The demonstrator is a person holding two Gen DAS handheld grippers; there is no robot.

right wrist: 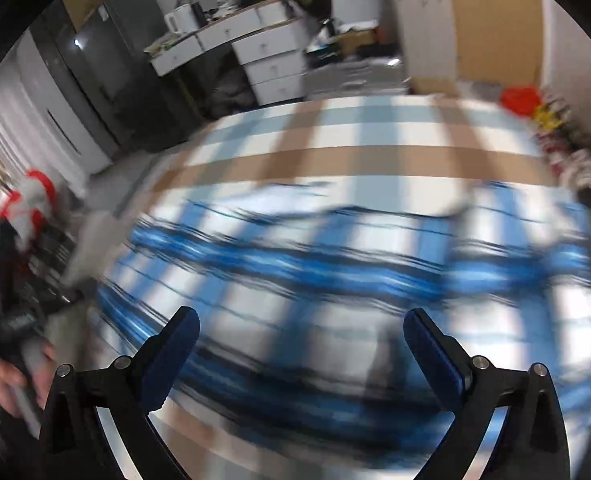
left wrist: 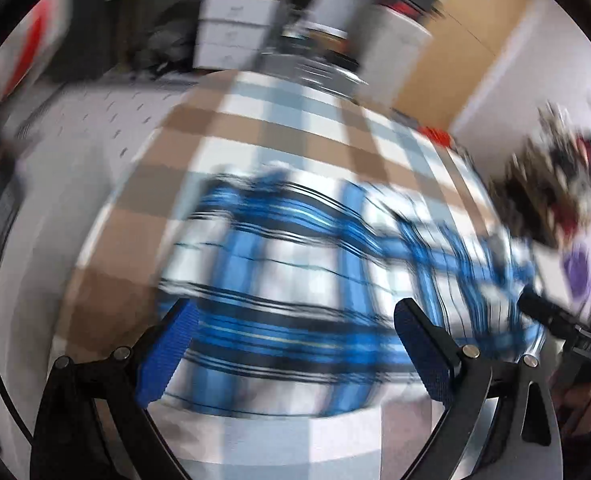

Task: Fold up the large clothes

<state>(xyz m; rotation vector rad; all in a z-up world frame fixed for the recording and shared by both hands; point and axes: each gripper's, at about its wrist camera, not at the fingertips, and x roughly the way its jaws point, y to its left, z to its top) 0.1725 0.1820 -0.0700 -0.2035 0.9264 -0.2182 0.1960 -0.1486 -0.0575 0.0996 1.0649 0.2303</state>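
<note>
Blue-and-white plaid shirt (left wrist: pixel 295 264) sprawls on the checked tablecloth (left wrist: pixel 223 120), soft and floppy; left gripper (left wrist: pixel 295 344) and right gripper (right wrist: pixel 301 352) gape wide, empty; take an edge or corner

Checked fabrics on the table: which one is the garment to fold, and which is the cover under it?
The blue, white and black plaid shirt is the garment, lying rumpled on top. The tan, pale-blue and white checked cloth lies flat beneath it as the cover.

Cluttered home room: drawer unit (right wrist: pixel 271 64), fridge (right wrist: pixel 107 76)
</note>
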